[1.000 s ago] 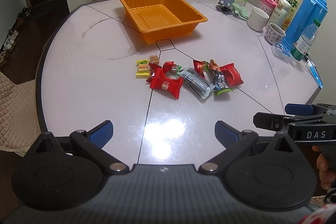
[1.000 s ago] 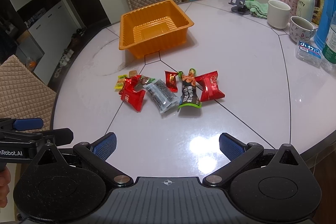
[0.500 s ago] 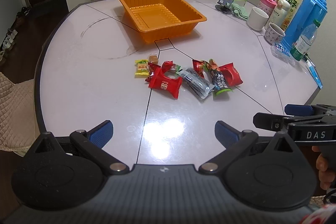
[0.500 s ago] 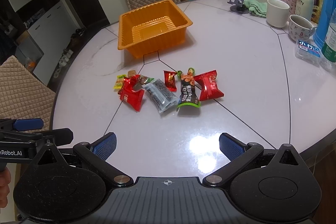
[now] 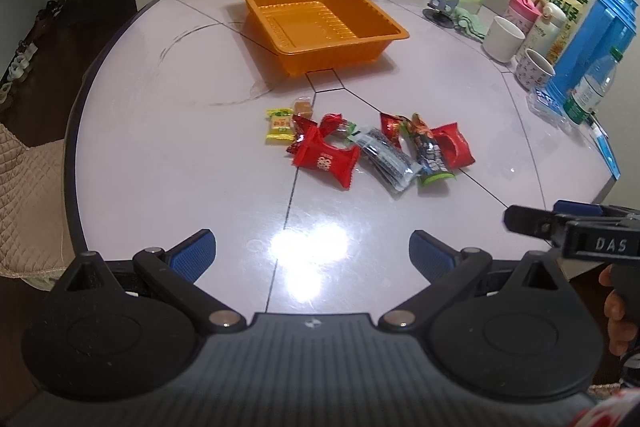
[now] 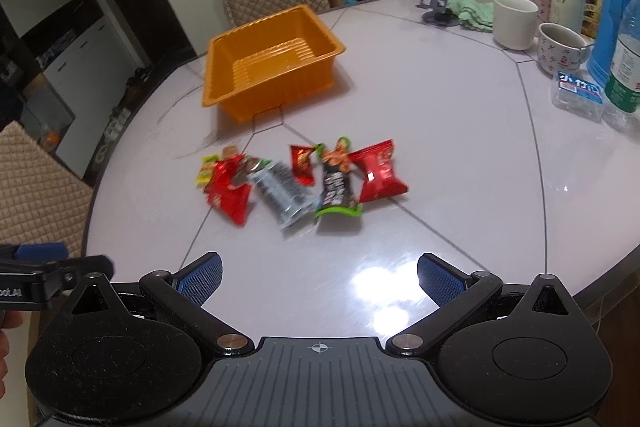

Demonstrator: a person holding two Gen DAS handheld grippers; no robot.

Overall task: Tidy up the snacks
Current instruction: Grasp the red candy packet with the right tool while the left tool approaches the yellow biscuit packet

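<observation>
Nearest the viewer, the left gripper [image 5: 312, 251] is hovering over the near edge of a pale round table [image 5: 168, 147], its two blue-padded fingers spread wide with nothing between them. The right gripper [image 6: 318, 275] is doing the same beside it, jaws fully parted and empty; a person's hand [image 5: 620, 311] is showing at the right edge of the left view, holding its handle.

Just beyond, near the table's middle, a loose row of wrapped snacks is lying flat. From left to right: a small yellow-green packet [image 5: 279, 125], a small brown cube candy [image 5: 303, 108], a large red pillow-shaped packet [image 5: 326, 163], a clear packet with dark contents [image 5: 386, 159], a small red packet [image 5: 391, 127], a dark packet with a green end [image 5: 430, 155], and another red packet [image 5: 454, 145]. Several are overlapping or touching.

Farther back, an orange plastic tray [image 5: 372, 33] is sitting with nothing in it, apart from the snacks.

At the far right, two mugs [image 5: 502, 39], a blue thermos [image 5: 592, 39], a water bottle [image 5: 592, 87] and a printed box are standing together.

Judging by the bare tray, the sorting is not yet begun: every snack is waiting on the table, presumably to go into the tray.

The right view is blurring, so packet lettering is unreadable there. The thermos and bottle are cut off at its right edge. Smaller sweets tucked under the big red packet are hard to separate.
</observation>
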